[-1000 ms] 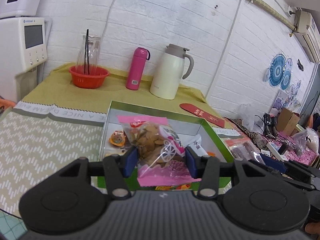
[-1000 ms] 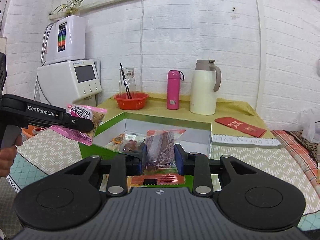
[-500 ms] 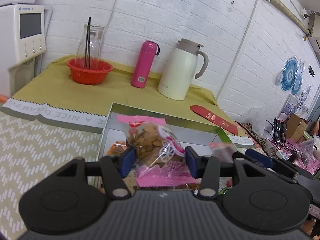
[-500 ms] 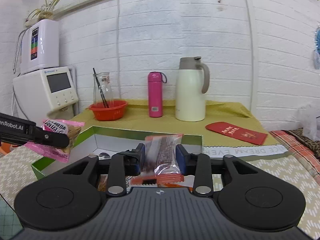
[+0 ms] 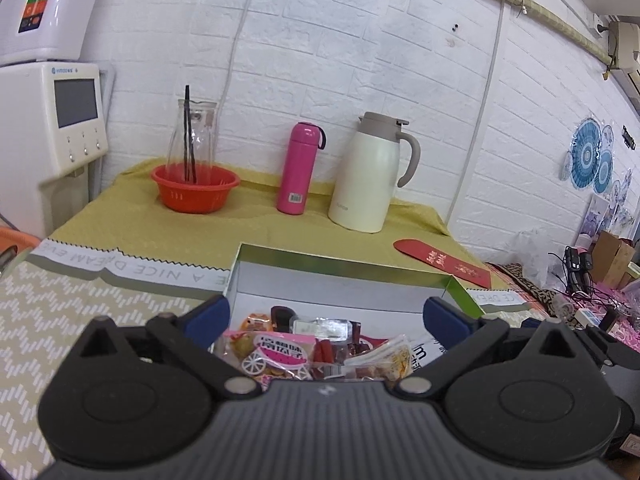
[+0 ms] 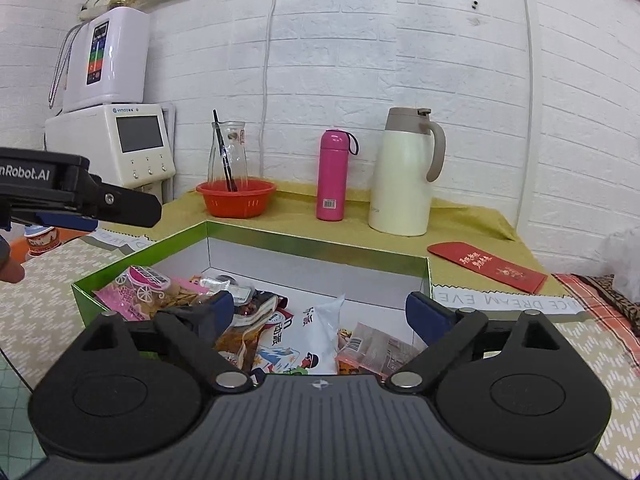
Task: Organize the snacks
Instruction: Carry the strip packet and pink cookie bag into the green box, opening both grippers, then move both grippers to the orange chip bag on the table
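1. Left gripper: jaws spread wide, nothing between them. It hangs over the near end of the green box, lower centre of the left wrist view.
2. Right gripper: jaws likewise apart and empty, poised above the box's right half, lower centre of the right wrist view.
3. Pink biscuit bag lies inside the box against its left wall. In the left view it sits directly below the gripper.
4. Clear pack of reddish snacks lies in the box at lower right, beside a white pouch. More small packets are heaped between them; too jumbled to name each.
5. Outward: the box stands on the table, on a pale zigzag mat. Behind it, on yellow cloth, an orange bowl with a glass carafe in it, a pink flask, a cream jug and a red envelope at right.
6. Judgement: both packs look delivered; the next move is probably to back out for more snacks, none of which show here.
7. Risks: the two grippers are close over one box, so withdrawing together could knock them. A low open finger could snag a crinkly packet edge and drag it over the wall. The heap is loose, and a nudge could tip the light box or spill packets.
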### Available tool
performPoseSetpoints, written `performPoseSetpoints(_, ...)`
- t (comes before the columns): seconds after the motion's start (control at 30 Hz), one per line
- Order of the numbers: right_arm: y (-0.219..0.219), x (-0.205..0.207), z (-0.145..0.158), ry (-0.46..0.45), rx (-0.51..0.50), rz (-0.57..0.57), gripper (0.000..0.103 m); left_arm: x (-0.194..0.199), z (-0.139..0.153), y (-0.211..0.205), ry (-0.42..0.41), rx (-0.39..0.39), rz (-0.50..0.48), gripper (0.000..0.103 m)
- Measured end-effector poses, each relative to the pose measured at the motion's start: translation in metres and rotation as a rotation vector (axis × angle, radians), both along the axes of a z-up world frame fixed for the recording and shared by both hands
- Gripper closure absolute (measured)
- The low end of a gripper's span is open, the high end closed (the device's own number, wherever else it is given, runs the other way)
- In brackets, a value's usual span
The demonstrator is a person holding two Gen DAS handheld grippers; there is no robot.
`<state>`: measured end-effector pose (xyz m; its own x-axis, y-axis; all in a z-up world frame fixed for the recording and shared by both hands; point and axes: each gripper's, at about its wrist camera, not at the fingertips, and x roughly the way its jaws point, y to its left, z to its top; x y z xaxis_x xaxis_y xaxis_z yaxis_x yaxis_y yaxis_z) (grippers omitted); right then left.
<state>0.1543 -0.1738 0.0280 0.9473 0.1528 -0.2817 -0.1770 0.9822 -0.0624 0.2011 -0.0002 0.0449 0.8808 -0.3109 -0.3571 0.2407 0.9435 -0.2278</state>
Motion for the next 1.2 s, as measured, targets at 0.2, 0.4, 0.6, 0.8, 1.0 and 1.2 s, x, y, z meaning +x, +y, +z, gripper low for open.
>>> performPoseSetpoints(0.2, 0.005, -0.02, 0.012, -0.03, 0.015, 0.031, 0.0, -0.017, 0.008, -0.003, 0.024, -0.007, -0.009, 0.0)
performPoseSetpoints(0.4, 0.011, -0.049, 0.012, 0.006, 0.01, 0.066, 0.0, -0.046, 0.009, -0.001, 0.061, -0.013, -0.005, 0.0)
performPoseSetpoints(0.6, 0.012, -0.077, -0.015, 0.121, 0.04, 0.084, 0.0, -0.078, -0.012, 0.001, 0.096, -0.025, -0.037, 0.0)
performPoseSetpoints(0.8, 0.021, -0.075, -0.046, 0.271, 0.072, 0.107, 0.0, -0.095, -0.051, 0.001, 0.195, -0.035, -0.037, 0.0)
performPoseSetpoints(1.0, 0.036, -0.061, -0.048, 0.307, 0.053, 0.131, 0.0, -0.099, -0.07, 0.019, 0.267, -0.101, -0.015, 0.0)
performPoseSetpoints(1.2, 0.05, -0.041, -0.054, 0.36, -0.005, 0.13, 0.0, -0.097, -0.069, 0.025, 0.279, -0.125, -0.009, 0.0)
